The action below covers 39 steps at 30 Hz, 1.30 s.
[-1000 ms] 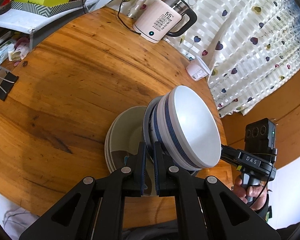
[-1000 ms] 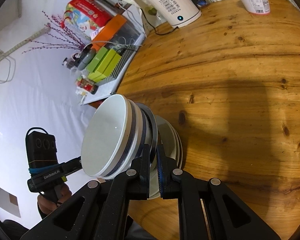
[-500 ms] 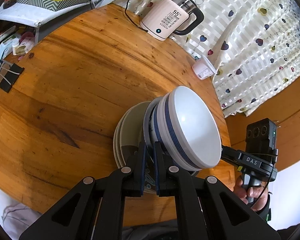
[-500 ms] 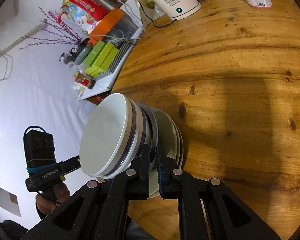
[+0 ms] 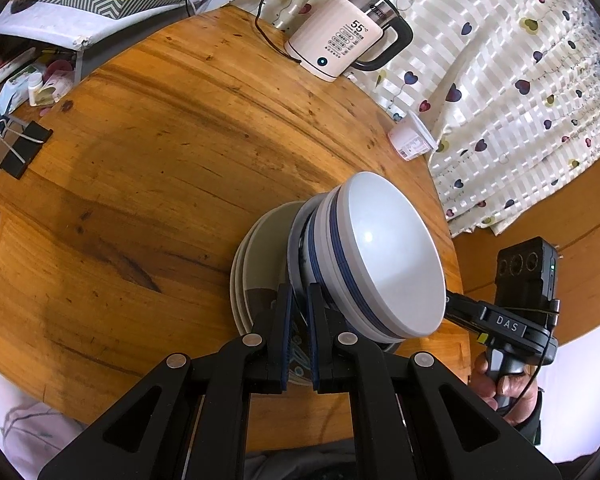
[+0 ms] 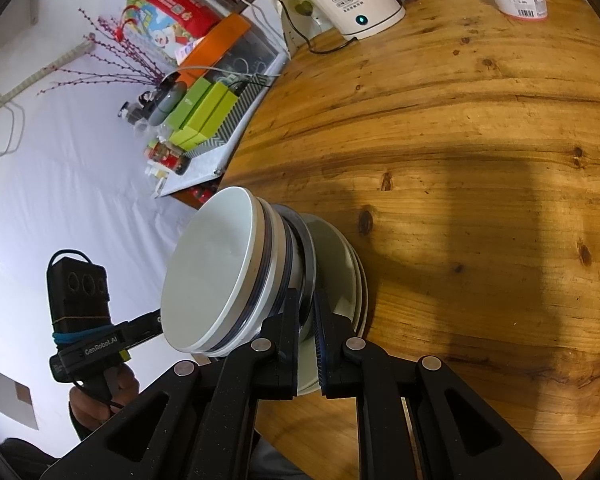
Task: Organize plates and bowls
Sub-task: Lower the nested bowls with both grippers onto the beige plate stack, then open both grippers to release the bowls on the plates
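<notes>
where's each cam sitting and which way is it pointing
Left wrist: on the left gripper, looking down its fingers across the wooden table at the stack of bowls; the person's other hand shows at right.
Right wrist: on the right gripper, facing the same stack of bowls; the opposite hand shows at left.
Shared: bowls, plates, kettle.
</notes>
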{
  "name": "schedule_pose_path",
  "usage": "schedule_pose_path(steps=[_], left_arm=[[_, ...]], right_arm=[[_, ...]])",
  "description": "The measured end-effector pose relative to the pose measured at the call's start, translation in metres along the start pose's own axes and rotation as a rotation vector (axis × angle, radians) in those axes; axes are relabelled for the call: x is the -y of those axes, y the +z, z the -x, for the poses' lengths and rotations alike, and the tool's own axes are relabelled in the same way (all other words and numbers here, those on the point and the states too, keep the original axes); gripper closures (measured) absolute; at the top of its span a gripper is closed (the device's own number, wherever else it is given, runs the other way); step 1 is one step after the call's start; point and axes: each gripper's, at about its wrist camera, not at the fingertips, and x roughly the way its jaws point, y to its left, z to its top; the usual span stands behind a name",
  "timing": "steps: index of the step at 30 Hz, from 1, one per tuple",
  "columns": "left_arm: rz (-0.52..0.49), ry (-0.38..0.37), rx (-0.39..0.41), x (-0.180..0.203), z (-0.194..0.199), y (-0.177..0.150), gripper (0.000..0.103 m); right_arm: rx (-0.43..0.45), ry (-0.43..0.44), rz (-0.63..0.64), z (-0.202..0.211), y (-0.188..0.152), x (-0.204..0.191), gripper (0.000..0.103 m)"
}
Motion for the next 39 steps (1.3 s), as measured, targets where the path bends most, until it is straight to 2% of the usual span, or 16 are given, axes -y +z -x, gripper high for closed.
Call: schedule_pose_path(steps=[10,11,17,19,22,28,39], left_arm=[[-0.021,0.009,0.021,0.003,0.004,-0.002,0.097],[-0.026,0.014,0.025,0.004,0.005,-0.002,0.094],[-0.068,0.065,0.062,0.013,0.012,-0.007,0.09],[-0.082,0.081,0.074,0.017,0.015,-0.009,0.087],[-0.112,0.114,0.1,0.025,0.021,-0.013,0.085],[-0.156,0.162,0.14,0.038,0.029,-0.022,0.078],[-0.224,0.227,0.164,0.061,0.032,-0.042,0.065]], right_arm=[[0.023,-0.016,0.013,0.009,-0.006,0.001,0.091],[0.027,-0.019,0.015,0.01,-0.006,0.001,0.09],[0.058,-0.033,0.05,0.022,-0.015,-0.006,0.078],[0.072,-0.042,0.073,0.027,-0.018,-0.011,0.069],[0.088,-0.058,0.11,0.032,-0.022,-0.02,0.062],[0.107,-0.095,0.182,0.04,-0.034,-0.039,0.051],[0.143,-0.204,0.271,0.047,-0.056,-0.062,0.04]])
